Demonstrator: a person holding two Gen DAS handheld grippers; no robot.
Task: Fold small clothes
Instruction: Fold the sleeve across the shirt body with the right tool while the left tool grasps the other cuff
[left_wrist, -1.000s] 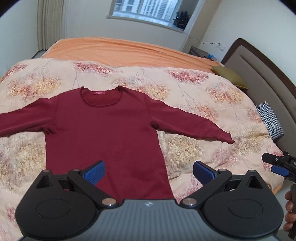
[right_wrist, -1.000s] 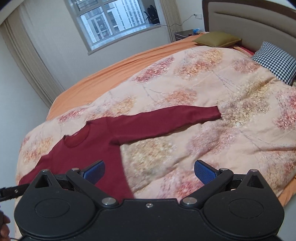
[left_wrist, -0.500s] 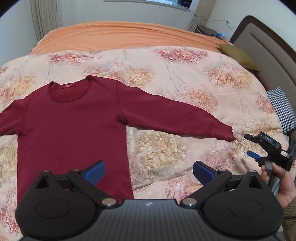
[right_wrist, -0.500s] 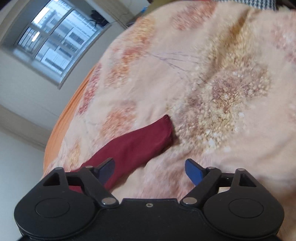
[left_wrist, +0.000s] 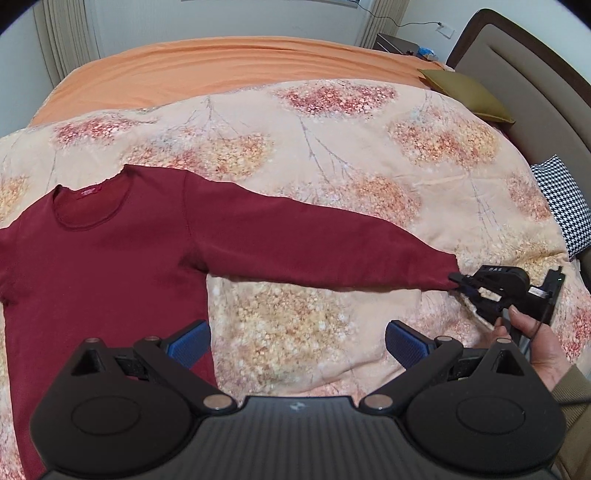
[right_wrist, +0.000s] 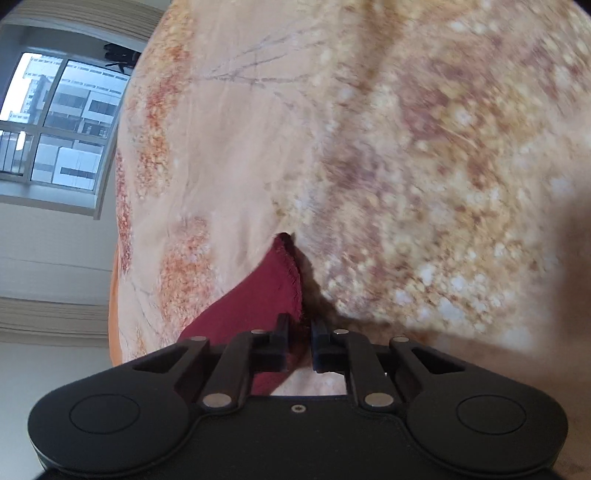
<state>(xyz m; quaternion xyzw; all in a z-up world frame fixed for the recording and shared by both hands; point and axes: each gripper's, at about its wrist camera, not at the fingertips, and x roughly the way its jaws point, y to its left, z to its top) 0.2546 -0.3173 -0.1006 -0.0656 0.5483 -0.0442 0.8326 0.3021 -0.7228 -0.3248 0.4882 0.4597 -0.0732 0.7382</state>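
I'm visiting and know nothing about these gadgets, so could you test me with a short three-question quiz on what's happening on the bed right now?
1. True or false: the left gripper is clamped on the red shirt.
2. Which part of the shirt is the right gripper shut on: collar, hem, or sleeve cuff?
3. Fill in: the shirt lies on a floral ____.

Key: 1. False, its jaws are open above the bed. 2. Sleeve cuff. 3. Quilt.

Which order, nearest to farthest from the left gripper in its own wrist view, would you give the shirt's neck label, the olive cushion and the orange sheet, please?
From the left gripper:
1. Neck label, upper left on the red shirt.
2. Olive cushion, far right by the headboard.
3. Orange sheet, across the far edge.
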